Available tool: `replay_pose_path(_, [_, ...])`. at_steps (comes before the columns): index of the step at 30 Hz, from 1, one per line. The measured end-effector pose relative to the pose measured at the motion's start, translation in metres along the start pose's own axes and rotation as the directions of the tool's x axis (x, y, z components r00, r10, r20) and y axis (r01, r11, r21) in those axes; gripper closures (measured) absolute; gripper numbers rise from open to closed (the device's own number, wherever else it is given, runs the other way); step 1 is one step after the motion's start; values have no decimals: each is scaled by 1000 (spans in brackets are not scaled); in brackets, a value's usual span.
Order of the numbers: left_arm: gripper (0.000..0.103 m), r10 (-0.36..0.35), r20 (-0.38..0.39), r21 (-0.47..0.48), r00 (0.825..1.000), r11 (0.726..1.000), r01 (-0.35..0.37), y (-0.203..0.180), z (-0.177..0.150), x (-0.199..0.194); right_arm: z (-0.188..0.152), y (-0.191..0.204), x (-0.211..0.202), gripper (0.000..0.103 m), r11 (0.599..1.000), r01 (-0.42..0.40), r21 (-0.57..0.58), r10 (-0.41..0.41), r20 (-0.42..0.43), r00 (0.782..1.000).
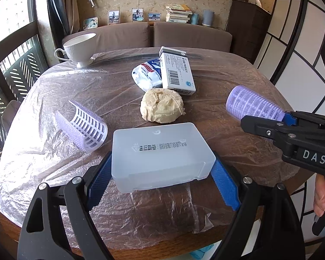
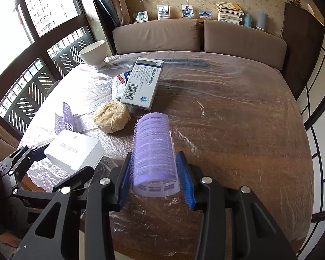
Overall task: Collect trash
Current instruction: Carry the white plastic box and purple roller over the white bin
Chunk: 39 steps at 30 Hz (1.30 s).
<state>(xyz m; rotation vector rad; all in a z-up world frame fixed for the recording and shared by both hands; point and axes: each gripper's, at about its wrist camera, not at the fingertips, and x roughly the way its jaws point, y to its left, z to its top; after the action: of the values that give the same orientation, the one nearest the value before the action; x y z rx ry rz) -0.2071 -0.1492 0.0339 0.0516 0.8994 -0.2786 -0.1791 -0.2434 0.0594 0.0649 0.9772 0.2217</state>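
Left gripper (image 1: pixel 160 179), seen from its own wrist, clasps the white plastic box (image 1: pixel 162 156) between 2 blue pads; the paper ball (image 1: pixel 161 105) lies just beyond, straight ahead. From the right wrist, the right gripper (image 2: pixel 155 179) is clenched on a purple hair roller (image 2: pixel 153 149), long axis pointing forward; the box (image 2: pixel 73 149) sits to its left.
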Motion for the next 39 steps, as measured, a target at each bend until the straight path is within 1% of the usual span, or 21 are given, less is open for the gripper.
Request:
replay_pose_path(9, [16,-13,-13,7,1000,1000,13,7,-6,-7,-16,9,-12,63,1000,14,22,-14,-2,1000])
replay_pose_path(17, [16,-39,-14,24,999,999,39,14,-12,-16,-27,16,-19,63,998,40,53,-40,-5,999])
replay_pose_path(27, [16,-102,-14,63,995,993,103,23,-21,-29,-46,28,-32,63,992,81,99,-81,-5,997])
replay_pose_path(33, [16,-134,-20,94,991,986,135,20,-26,-33,-63,32,-41,63,986,94,139,-94,-6,996])
replay_pose_path(36, [16,-134,-20,95,991,986,135,18,-32,-38,-71,35,-45,63,987,95,132,-94,-11,995])
replay_pose_path(39, [16,-125,-23,76,992,989,126,16,-39,-44,-77,38,-48,63,988,94,126,-94,-10,996])
